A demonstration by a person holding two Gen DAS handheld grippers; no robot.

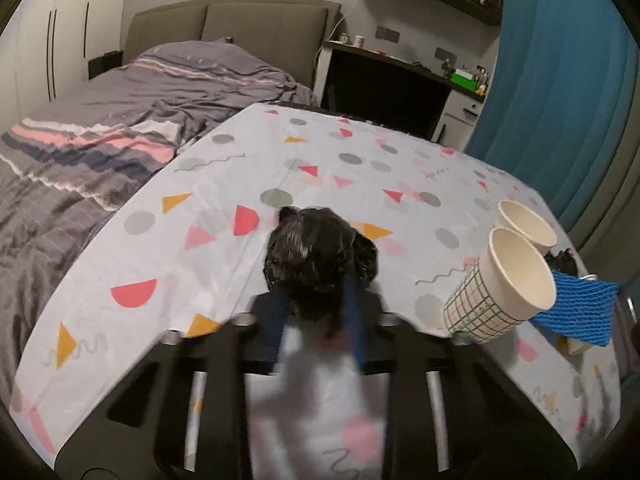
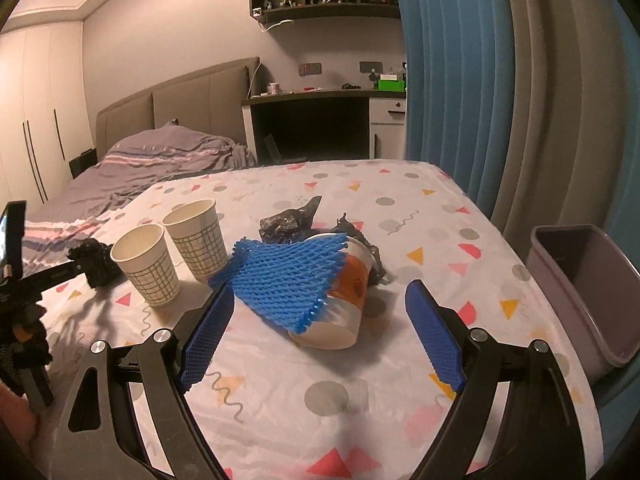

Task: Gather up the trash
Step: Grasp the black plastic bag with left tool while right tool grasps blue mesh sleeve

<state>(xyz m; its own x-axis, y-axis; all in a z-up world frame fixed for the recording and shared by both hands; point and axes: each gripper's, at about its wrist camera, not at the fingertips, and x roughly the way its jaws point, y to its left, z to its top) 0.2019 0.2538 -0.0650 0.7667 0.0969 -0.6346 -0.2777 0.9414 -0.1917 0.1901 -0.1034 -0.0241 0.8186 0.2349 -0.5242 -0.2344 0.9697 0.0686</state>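
My left gripper [image 1: 316, 288] is shut on a crumpled black plastic wad [image 1: 316, 244] just above the patterned tablecloth [image 1: 224, 184]. In the right wrist view that wad [image 2: 96, 260] sits at the far left, with two upright grid-printed paper cups [image 2: 146, 264] [image 2: 198, 238] beside it. My right gripper [image 2: 320, 290] is open, its blue pads either side of a tipped white-and-orange cup [image 2: 348, 292]. A blue foam net [image 2: 288, 276] is draped over that cup. More black plastic film [image 2: 288, 220] lies behind it.
A purple bin [image 2: 562, 227] stands off the table's right edge, next to blue and grey curtains [image 2: 480, 100]. A bed with grey bedding [image 1: 80, 152] lies to the left, and a dark desk [image 2: 320, 120] stands beyond the table.
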